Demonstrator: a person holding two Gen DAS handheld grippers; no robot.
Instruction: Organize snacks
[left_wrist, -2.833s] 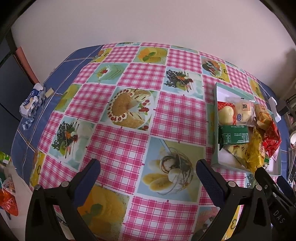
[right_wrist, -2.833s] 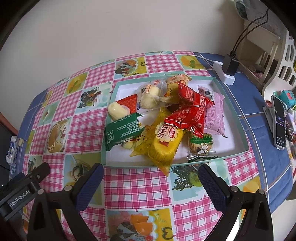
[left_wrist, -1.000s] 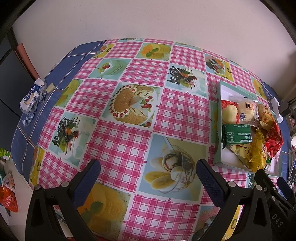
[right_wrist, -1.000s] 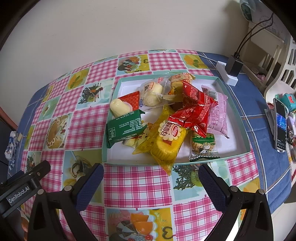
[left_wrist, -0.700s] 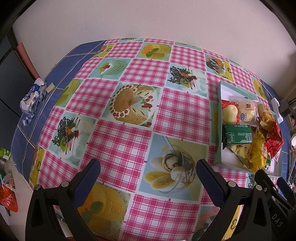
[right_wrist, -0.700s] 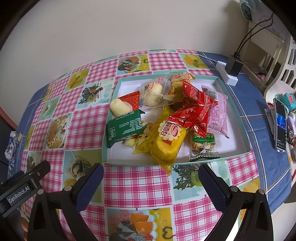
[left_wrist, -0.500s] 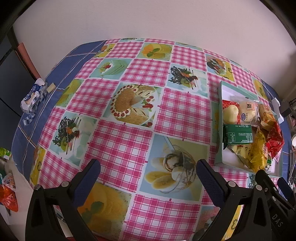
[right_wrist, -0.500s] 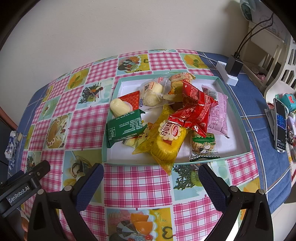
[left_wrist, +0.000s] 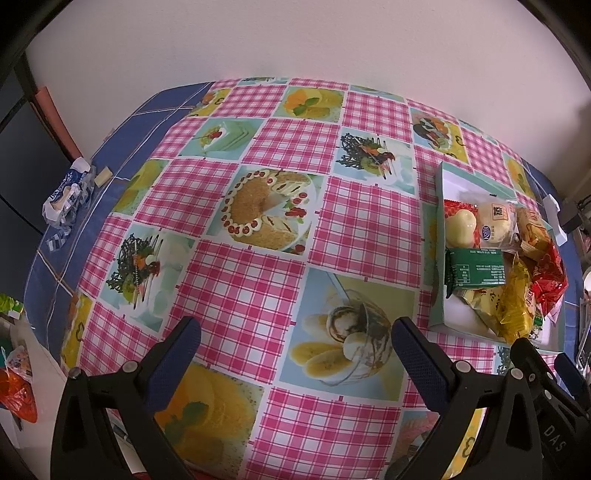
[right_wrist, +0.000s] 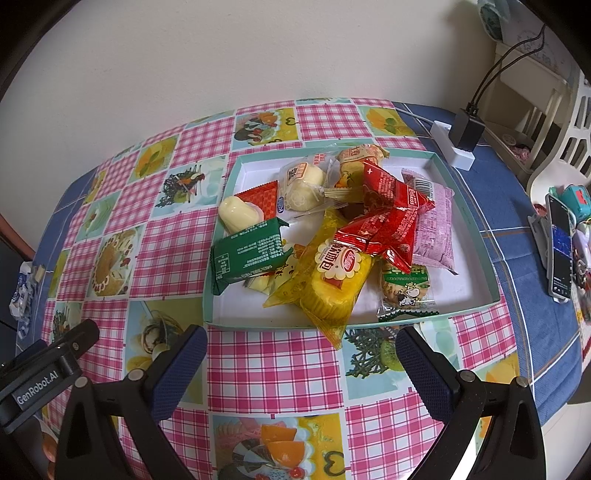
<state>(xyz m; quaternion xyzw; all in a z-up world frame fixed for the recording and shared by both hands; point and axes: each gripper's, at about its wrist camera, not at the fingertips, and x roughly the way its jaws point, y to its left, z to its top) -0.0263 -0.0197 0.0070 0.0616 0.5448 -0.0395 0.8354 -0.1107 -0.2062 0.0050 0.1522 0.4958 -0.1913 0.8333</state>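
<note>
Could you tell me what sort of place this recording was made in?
Probably a home dining corner: a table with a food-print checked tablecloth, a tray of wrapped snacks, and a power strip with a charger by the wall.

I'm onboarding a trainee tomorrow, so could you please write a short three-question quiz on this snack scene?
1. True or false: the right hand-held gripper is shut on a snack.
2. Which packet hangs over the near rim of the tray: A) green packet, B) yellow cake packet, C) pink packet?
3. Fill in: the left hand-held gripper hovers open over the checked ____.

Key: 1 false, it is open and empty; 2 B; 3 tablecloth.
</note>
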